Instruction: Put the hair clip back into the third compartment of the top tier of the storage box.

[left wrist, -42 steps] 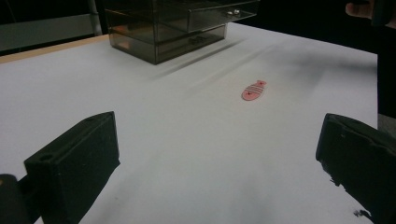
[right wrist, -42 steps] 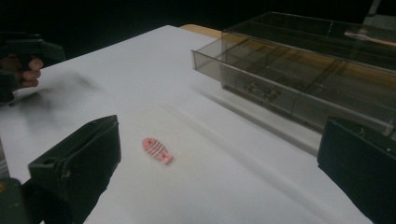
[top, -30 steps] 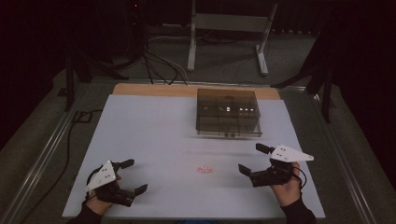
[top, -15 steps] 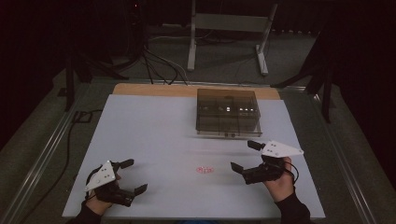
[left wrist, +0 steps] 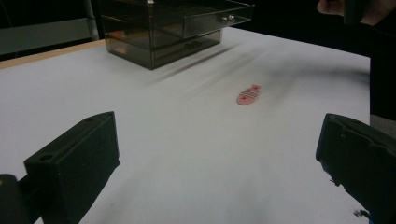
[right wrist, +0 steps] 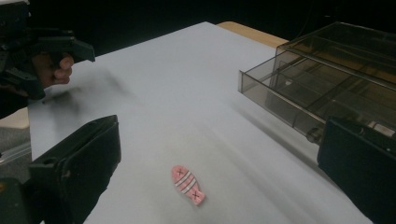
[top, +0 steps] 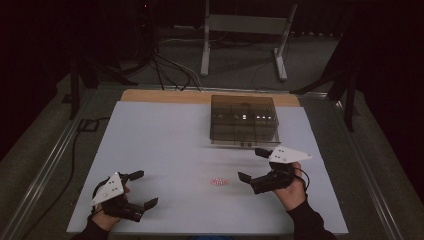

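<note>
The right tool [top: 256,165] has moved in from the bench's right side toward its middle: a second ago it sat farther out at about 4 o'clock, and now its tips stand just right of the small pink striped piece [top: 218,182]. Its jaws are spread wide, gripping nothing. In the right gripper view the pink piece [right wrist: 187,185] lies flat on the white bench [top: 160,145] between the two jaws, a little ahead of them (not yet touched). This reads as an approach to pick it up. The smoky clear drawer box [top: 243,120] stands at 12 o'clock from the piece, one drawer pulled partly out, a likely destination. The left tool [top: 138,189] rests at 8 o'clock, released and unmoved across the frames, well apart from the piece.
</note>
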Action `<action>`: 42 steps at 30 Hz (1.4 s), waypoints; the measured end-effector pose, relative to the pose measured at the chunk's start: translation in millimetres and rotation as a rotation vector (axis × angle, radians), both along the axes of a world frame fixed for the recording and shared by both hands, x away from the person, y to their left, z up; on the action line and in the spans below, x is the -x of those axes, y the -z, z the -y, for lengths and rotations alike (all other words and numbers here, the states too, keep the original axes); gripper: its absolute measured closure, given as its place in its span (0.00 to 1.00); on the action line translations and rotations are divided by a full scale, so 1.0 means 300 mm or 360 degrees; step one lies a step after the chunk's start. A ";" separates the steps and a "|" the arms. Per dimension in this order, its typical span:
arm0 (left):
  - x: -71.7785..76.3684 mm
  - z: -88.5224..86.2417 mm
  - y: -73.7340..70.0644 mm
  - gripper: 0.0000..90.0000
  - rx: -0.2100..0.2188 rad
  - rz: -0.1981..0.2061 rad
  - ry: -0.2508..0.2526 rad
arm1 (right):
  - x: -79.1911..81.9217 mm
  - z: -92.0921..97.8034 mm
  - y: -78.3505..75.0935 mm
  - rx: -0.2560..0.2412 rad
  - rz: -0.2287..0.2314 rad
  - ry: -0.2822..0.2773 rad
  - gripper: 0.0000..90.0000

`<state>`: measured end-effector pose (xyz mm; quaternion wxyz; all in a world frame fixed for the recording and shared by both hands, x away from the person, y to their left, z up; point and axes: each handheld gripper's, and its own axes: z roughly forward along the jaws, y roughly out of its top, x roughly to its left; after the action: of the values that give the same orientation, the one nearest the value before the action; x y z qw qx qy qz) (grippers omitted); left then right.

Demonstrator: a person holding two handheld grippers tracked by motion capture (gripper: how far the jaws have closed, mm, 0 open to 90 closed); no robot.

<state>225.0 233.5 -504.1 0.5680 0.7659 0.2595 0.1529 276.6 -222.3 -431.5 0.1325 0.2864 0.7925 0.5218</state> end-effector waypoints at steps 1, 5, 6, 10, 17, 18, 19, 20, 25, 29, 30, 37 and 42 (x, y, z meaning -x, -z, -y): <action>0.001 0.000 0.000 0.01 0.0000 -0.0001 0.0001 | -0.004 -0.004 0.001 0.0002 -0.0003 -0.0005 0.00; 0.002 0.002 -0.002 0.01 -0.0004 0.0003 0.0003 | -0.012 -0.016 0.003 -0.0001 -0.0006 -0.0018 0.00; 0.002 0.002 -0.002 0.01 -0.0002 0.0001 0.0003 | -0.017 -0.025 0.004 -0.0003 -0.0009 -0.0038 0.00; 0.003 0.004 -0.004 0.01 -0.0008 0.0011 0.0009 | -0.030 -0.047 0.010 0.0004 -0.0018 -0.0071 0.00; 0.003 0.003 -0.006 0.01 0.0002 0.0007 0.0007 | -0.061 -0.083 0.038 0.0001 -0.0070 -0.0176 0.00; 0.004 0.003 -0.005 0.01 0.0001 0.0007 0.0006 | -0.066 -0.088 0.042 0.0007 -0.0073 -0.0190 0.00; 0.005 0.003 -0.005 0.01 -0.0002 0.0009 0.0007 | -0.071 -0.093 0.047 0.0015 -0.0074 -0.0198 0.00; 0.004 0.004 -0.005 0.01 -0.0005 0.0009 0.0008 | -0.076 -0.099 0.052 0.0022 -0.0078 -0.0214 0.00; 0.003 0.005 -0.004 0.01 -0.0007 0.0008 0.0011 | -0.099 -0.119 0.077 0.0050 -0.0102 -0.0269 0.00; 0.002 0.006 -0.002 0.01 -0.0001 0.0000 0.0010 | -0.114 -0.134 0.100 0.0082 -0.0130 -0.0322 0.00; 0.002 0.006 -0.001 0.01 -0.0006 0.0000 0.0011 | -0.117 -0.137 0.106 0.0082 -0.0140 -0.0330 0.00; 0.002 0.007 -0.002 0.01 -0.0008 0.0004 0.0016 | -0.144 -0.152 0.147 0.0117 -0.0263 -0.0349 0.00; 0.002 0.006 -0.001 0.01 -0.0003 0.0001 0.0014 | -0.154 -0.166 0.176 0.0159 -0.0301 -0.0368 0.00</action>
<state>224.5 231.7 -503.7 0.5681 0.7675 0.2559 0.1508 322.8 -172.4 -484.2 0.0105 0.2342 0.8541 0.4642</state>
